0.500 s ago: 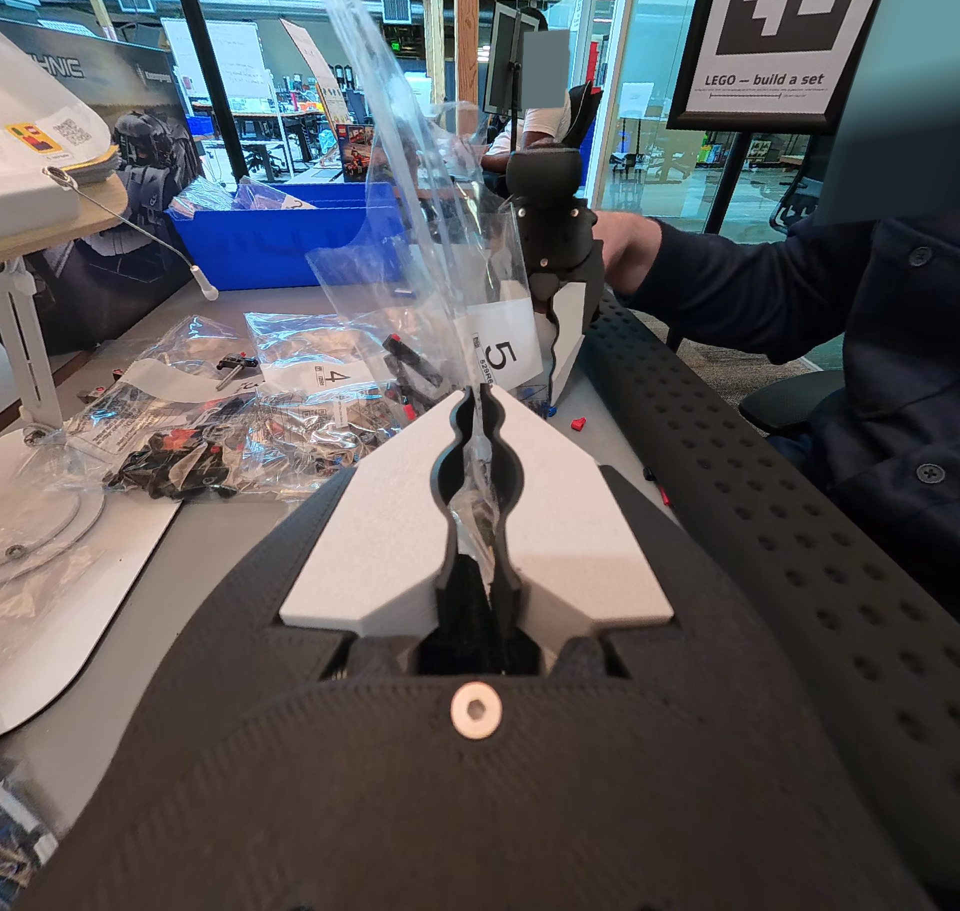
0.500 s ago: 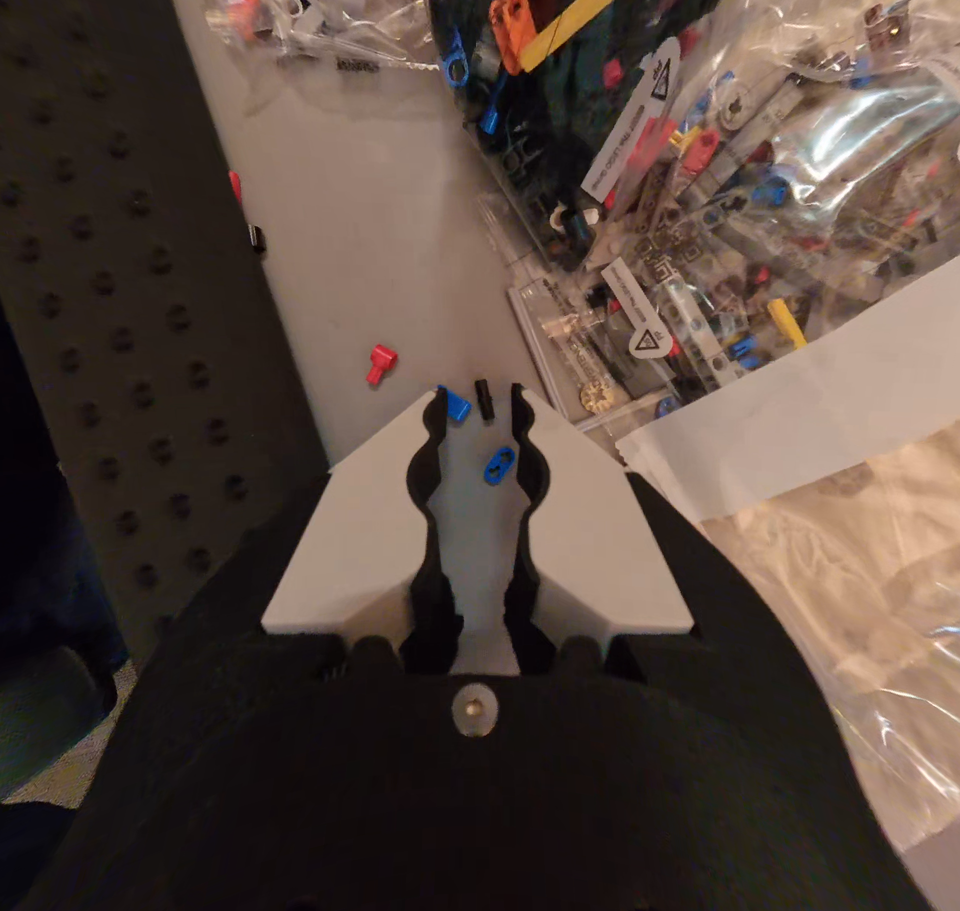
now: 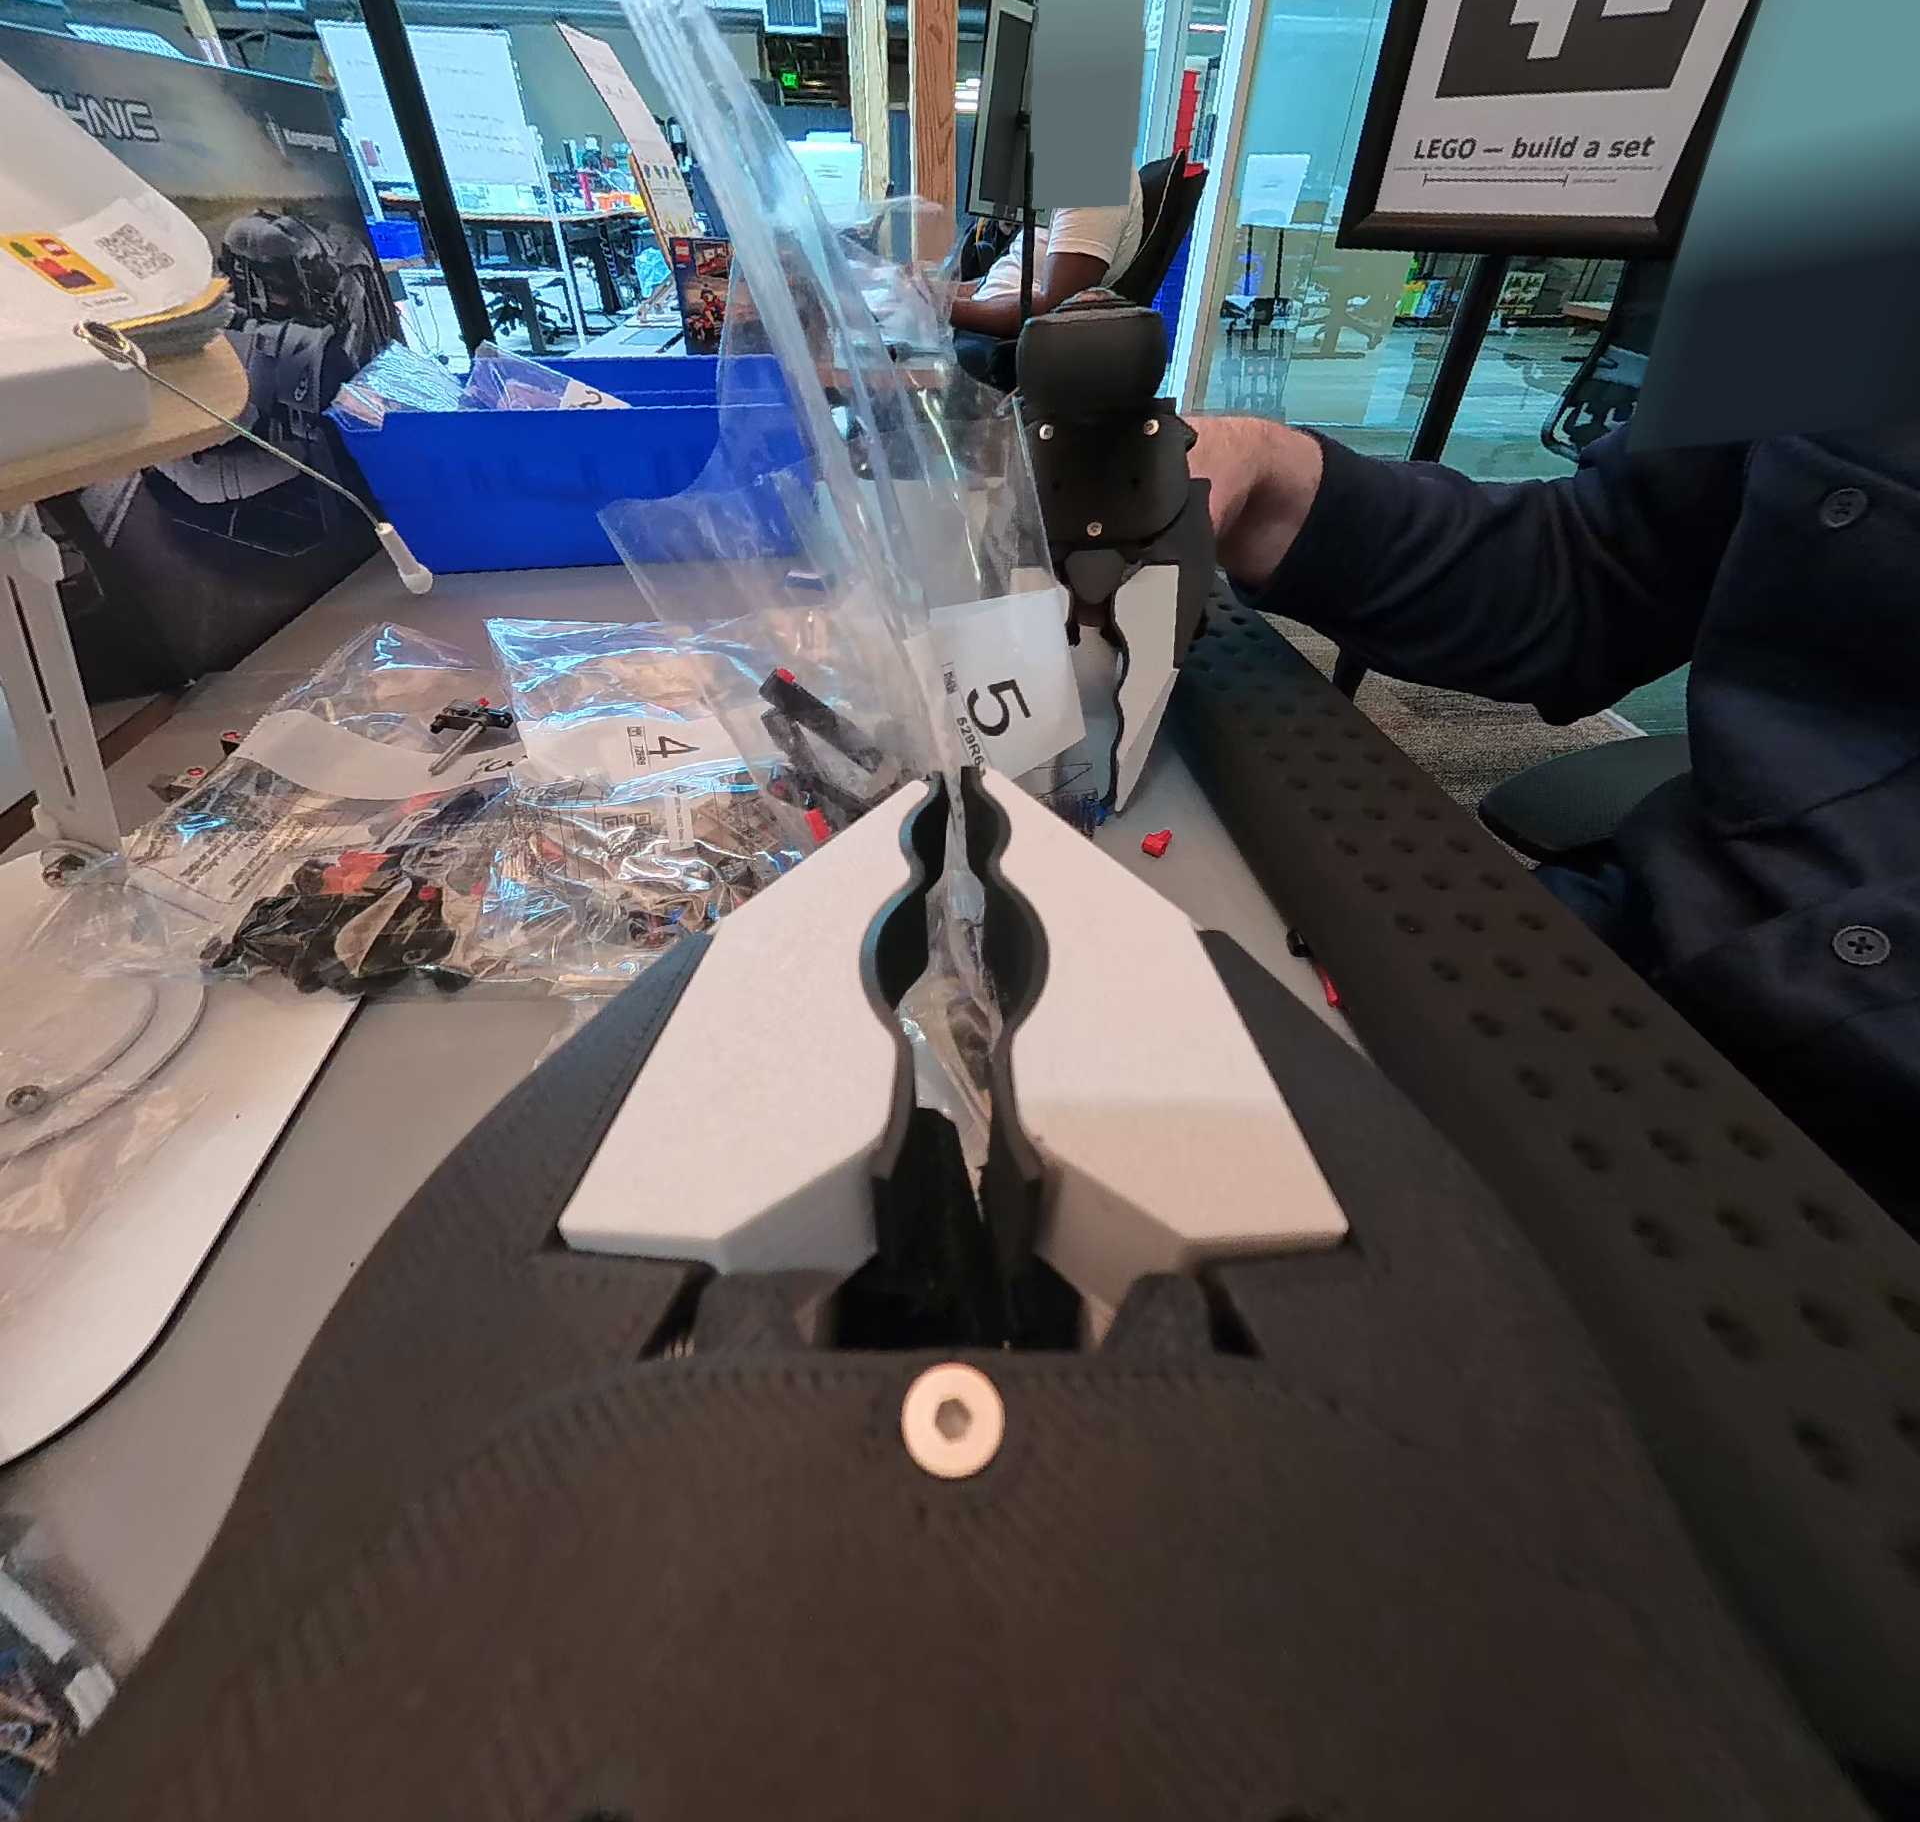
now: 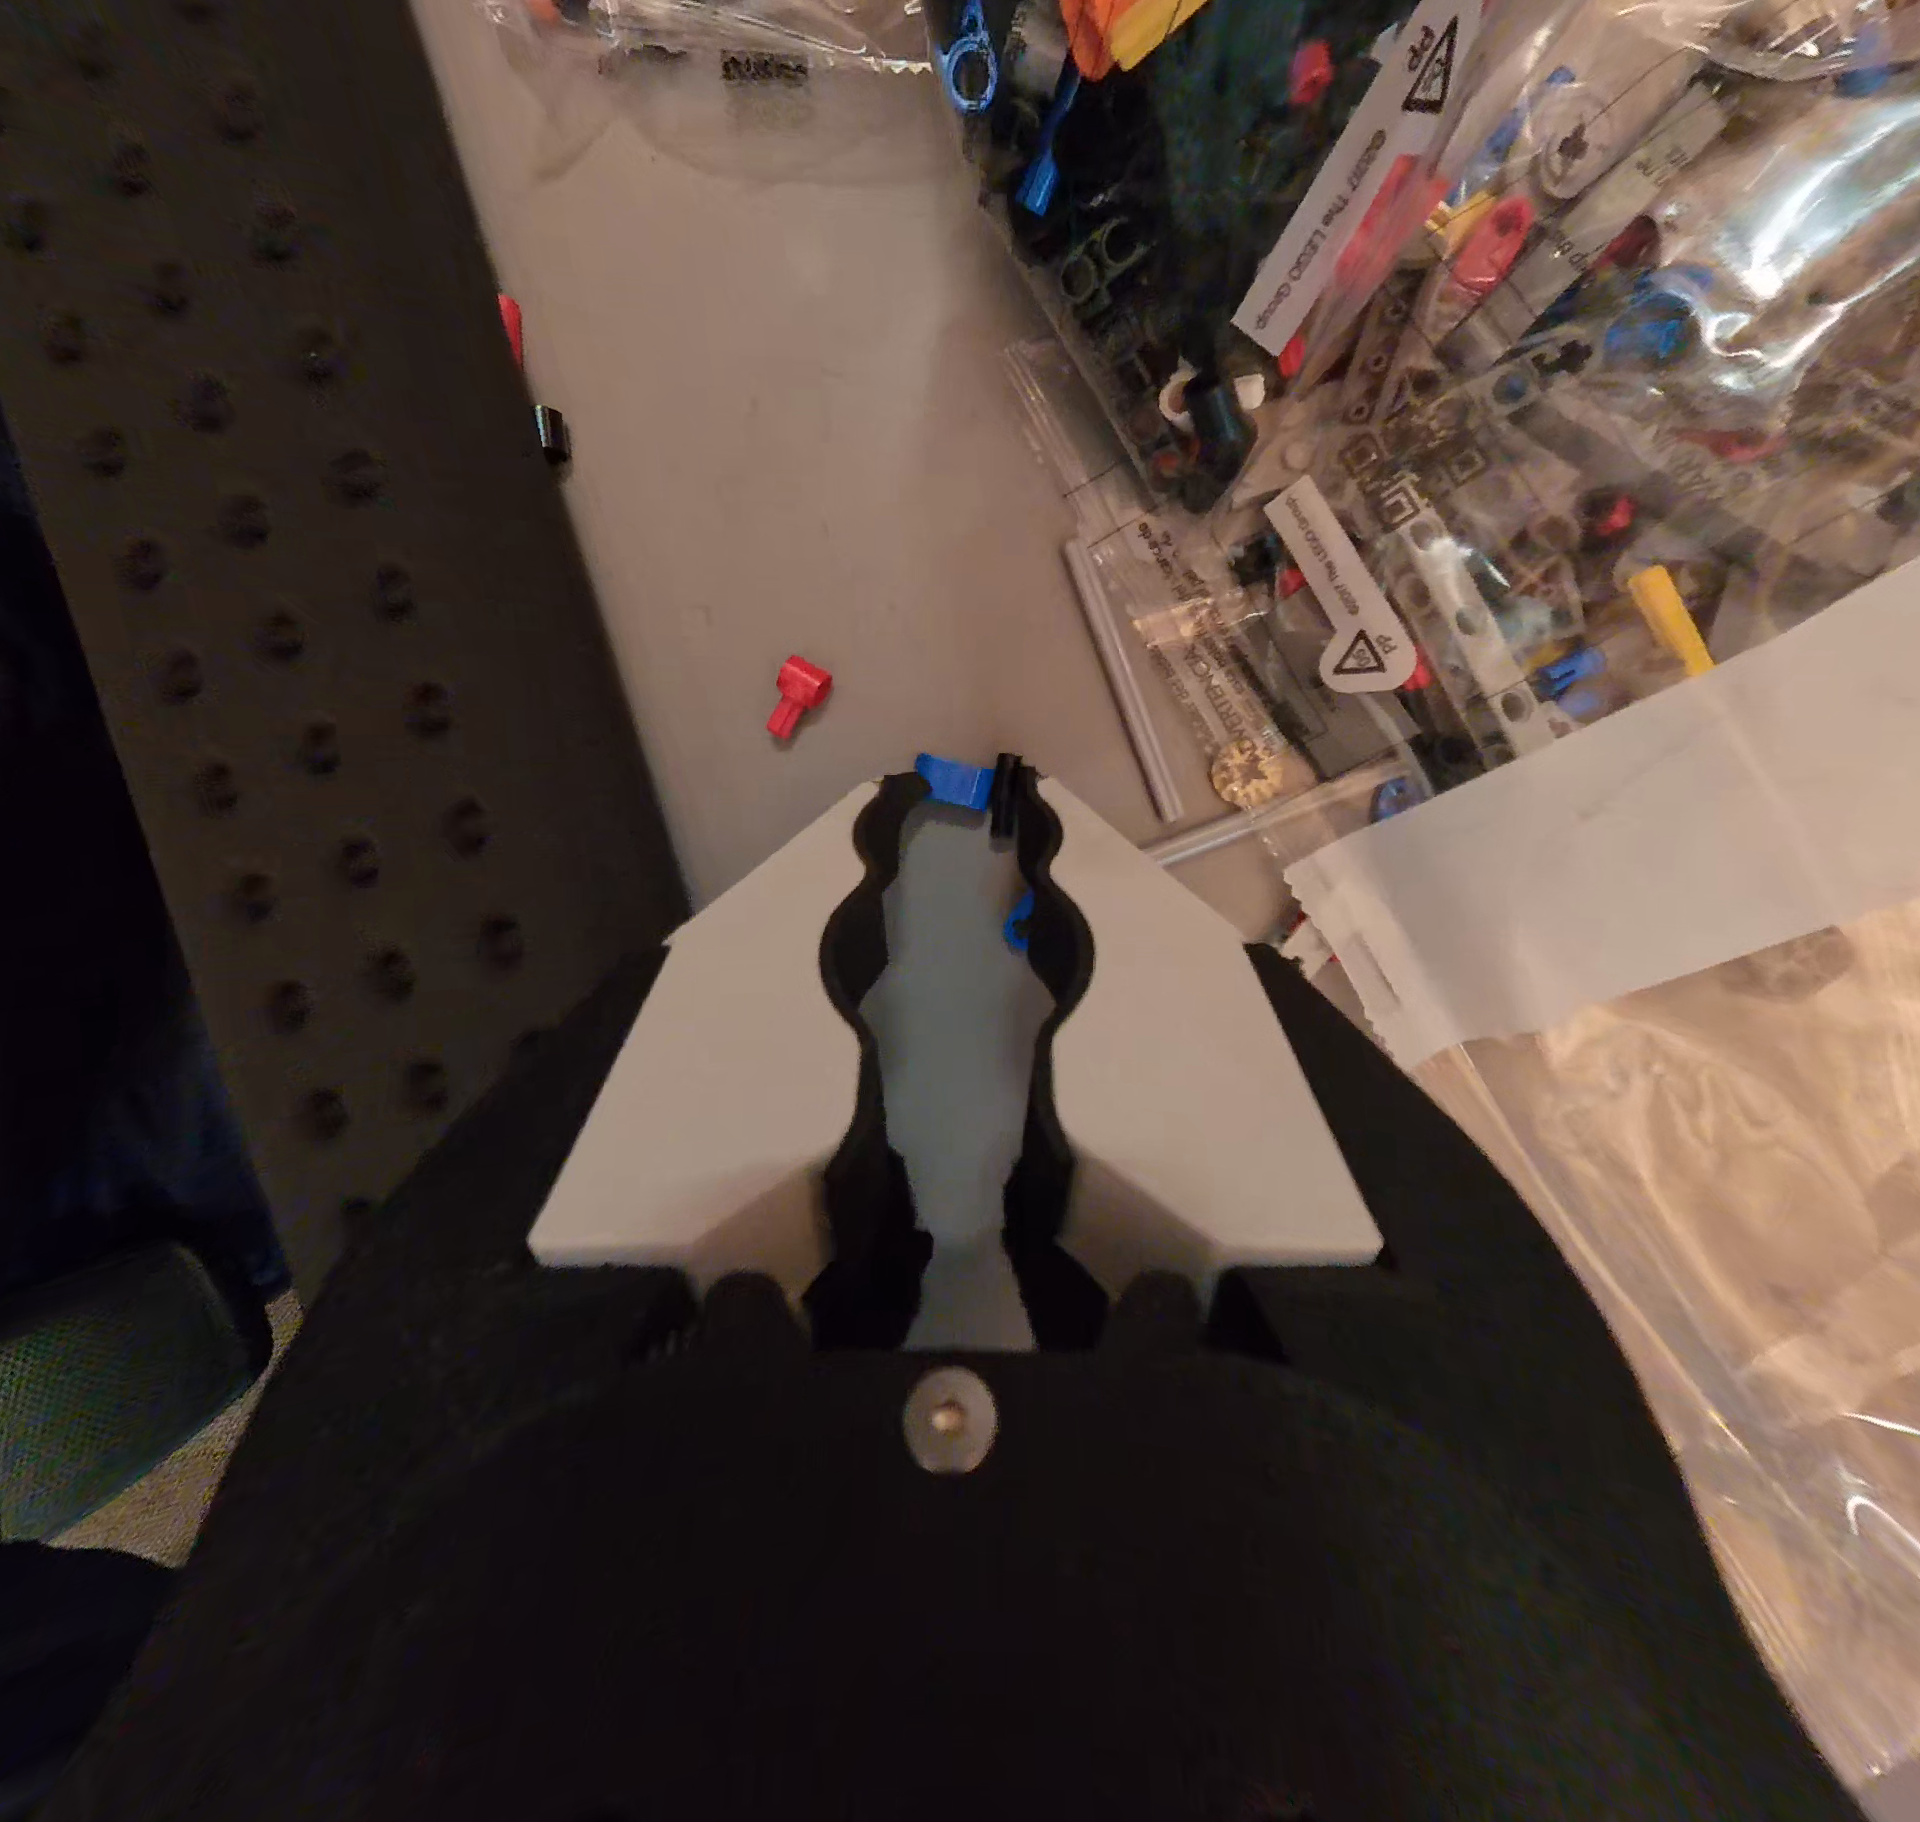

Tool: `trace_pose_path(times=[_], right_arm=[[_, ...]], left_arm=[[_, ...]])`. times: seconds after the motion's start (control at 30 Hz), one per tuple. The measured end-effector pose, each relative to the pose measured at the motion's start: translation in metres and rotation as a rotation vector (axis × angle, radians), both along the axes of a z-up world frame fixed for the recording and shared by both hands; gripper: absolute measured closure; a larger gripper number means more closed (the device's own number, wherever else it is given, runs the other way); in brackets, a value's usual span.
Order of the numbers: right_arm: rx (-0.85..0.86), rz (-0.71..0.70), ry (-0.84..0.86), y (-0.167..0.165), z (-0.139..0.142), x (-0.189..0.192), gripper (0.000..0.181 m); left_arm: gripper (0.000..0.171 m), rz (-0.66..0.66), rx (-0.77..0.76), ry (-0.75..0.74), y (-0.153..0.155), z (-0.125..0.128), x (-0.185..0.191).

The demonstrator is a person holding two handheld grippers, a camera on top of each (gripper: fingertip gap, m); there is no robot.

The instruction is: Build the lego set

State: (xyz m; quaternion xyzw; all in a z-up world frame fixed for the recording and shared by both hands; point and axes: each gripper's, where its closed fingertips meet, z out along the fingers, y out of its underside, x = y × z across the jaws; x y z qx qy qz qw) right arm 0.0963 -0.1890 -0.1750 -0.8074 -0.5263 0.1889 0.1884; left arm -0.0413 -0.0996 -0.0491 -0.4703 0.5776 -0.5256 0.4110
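blue bin [image 3: 540, 494], framed sign [image 3: 1558, 79], perhaps lamp base [image 3: 125, 1128]

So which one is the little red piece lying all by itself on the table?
Find the black dotted mat along the edge of the pale grey table. Beside it, ahead and left of the right gripper, lies a small red plastic peg. It lies alone on bare tabletop, outside the clear bags of parts.

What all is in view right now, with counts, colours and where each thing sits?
Clear plastic bag with white label: one, upright, pinched in left gripper.
Sealed clear bags of mixed parts: several, flat on grey table.
Blue plastic bin: one, far table edge.
Loose red small piece: one, on table by black perforated strip.
Loose blue small piece: one, at right gripper's tips.
Left gripper: jaws shut on bag.
Right gripper: jaws open, above table.
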Motion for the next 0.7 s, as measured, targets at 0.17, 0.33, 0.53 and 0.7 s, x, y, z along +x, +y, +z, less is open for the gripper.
trace_pose_path(times=[0.17,0.33,0.53,0.7], right_arm=[[0.031,-0.007,0.039,0.003,0.006,-0.001,0.181],[0.032,-0.016,0.027,0.003,0.002,0.003,0.181],[0.078,-0.082,0.062,0.016,0.013,0.002,0.159],[0.079,-0.09,0.014,0.022,0.003,-0.002,0.159]], left_arm=[[0.17,0.001,-0.001,0.001,0.0,0.0,0.0],[0.17,-0.001,0.0,0.002,0.0,-0.001,0.0],[0.17,-0.001,-0.002,0.003,0.0,-0.001,0.001],[0.17,0.0,-0.001,0.004,0.0,-0.001,0.0]])
